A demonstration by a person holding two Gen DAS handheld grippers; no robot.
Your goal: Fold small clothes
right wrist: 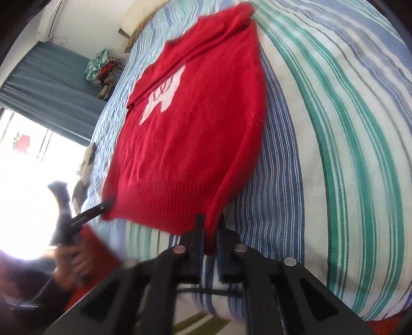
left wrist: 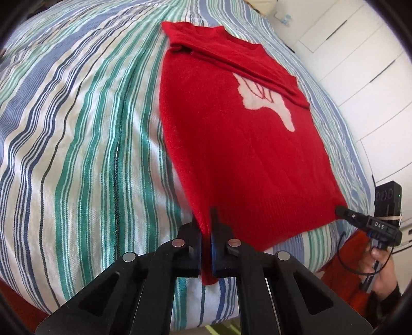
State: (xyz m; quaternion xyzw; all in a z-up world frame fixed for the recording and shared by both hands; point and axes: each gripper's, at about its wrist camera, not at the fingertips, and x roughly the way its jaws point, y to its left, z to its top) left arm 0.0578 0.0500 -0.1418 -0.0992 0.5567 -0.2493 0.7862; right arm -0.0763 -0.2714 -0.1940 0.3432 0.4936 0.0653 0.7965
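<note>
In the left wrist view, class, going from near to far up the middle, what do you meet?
Left gripper shut on the hem → ribbed hem → white motif → folded sleeve → striped bedcover beyond the red sweater.

In the left wrist view the striped bed point(left wrist: 77, 128) lies bare across the whole left half of the frame, open for a hand to pass. The red sweater point(left wrist: 231, 154) fills the middle. White cupboard doors point(left wrist: 360, 51) close off the upper right. In the right wrist view the bed is bare down the right side; a heap of clothes point(right wrist: 103, 69) sits at the upper left, near the grey curtain point(right wrist: 51, 85).
</note>
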